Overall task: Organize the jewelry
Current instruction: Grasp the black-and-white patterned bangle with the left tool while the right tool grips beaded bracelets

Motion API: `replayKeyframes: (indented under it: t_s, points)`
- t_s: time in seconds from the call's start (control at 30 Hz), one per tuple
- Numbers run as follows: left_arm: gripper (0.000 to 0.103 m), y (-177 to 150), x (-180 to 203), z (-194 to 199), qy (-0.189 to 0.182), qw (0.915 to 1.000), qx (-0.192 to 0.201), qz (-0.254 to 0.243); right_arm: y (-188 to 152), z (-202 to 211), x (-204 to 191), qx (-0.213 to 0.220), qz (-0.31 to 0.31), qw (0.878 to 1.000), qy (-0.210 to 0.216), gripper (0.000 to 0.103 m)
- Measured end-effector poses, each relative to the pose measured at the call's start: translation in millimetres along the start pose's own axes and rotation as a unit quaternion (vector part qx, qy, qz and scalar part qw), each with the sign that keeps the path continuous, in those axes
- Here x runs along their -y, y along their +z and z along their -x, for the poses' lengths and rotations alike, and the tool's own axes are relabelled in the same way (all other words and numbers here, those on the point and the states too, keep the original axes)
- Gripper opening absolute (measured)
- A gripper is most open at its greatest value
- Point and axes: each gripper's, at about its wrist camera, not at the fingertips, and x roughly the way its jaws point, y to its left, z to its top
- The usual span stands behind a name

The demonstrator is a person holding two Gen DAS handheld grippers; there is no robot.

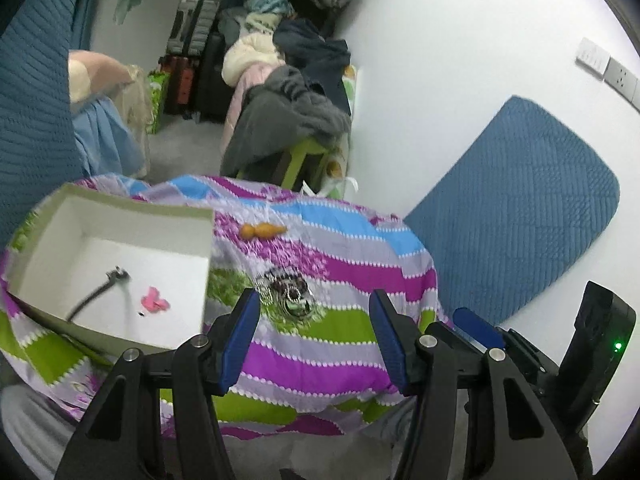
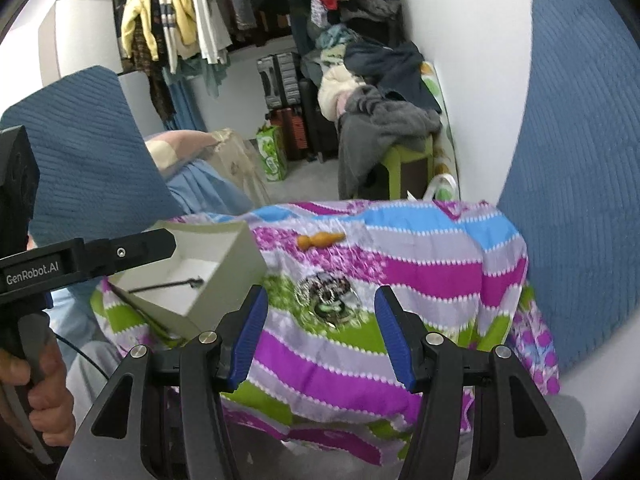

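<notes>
A tangle of silver and dark jewelry (image 1: pixel 286 293) (image 2: pixel 326 296) lies on a striped cloth over a small table. My left gripper (image 1: pixel 314 312) hangs just short of it, open, nothing between its blue pads. My right gripper (image 2: pixel 320 308) is also open and empty, the same pile just beyond its fingertips. An open white box (image 1: pixel 120 236) (image 2: pixel 224 256) stands left of the pile; it holds a dark cord with a clasp (image 1: pixel 100 288) and a pink piece (image 1: pixel 154 301). An orange gourd-shaped trinket (image 1: pixel 262 231) (image 2: pixel 320 240) lies farther back on the cloth.
The striped cloth (image 1: pixel 320 352) (image 2: pixel 420 280) drapes over the table's edges. Blue quilted cushions (image 1: pixel 520 208) (image 2: pixel 580 120) lean on the white wall at the right. Beyond are a green stool with heaped clothes (image 2: pixel 384 120), suitcases and a clothes rail. A hand (image 2: pixel 44 380) holds the left gripper's handle.
</notes>
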Motion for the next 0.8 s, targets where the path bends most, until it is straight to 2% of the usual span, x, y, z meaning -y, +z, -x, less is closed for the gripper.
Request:
replayKeyframes:
  t_s: [0.2, 0.43, 0.5, 0.73, 0.8]
  points:
    - [0.056, -16.6, 0.4, -34.7, -0.002, 0.9996, -0.028, -0.007, -19.4, -20.1, 17.4, -0.018, -0.019, 1.000, -0.004, 0.053]
    - [0.055, -27.0, 1.9, -76.0, 0.002, 0.9980, -0.062, -0.013, -25.2, -53.4, 40.9, -0.043, -0.046, 0.998, 0.016, 0.049]
    - [0.049, -29.0, 0.1, -90.1, 0.002, 0.9970, -0.076, -0.011, -24.6, -65.8, 48.9, -0.052, -0.057, 0.997, 0.026, 0.047]
    - [0.045, -31.0, -11.7, -135.7, 0.007, 0.9947, -0.102, 0.000, -18.1, -109.0, 72.3, -0.087, -0.084, 0.991, 0.064, 0.043]
    - [0.040, -31.3, -15.7, -149.2, 0.011, 0.9940, -0.109, 0.004, -14.9, -121.9, 75.8, -0.097, -0.082, 0.989, 0.075, 0.042]
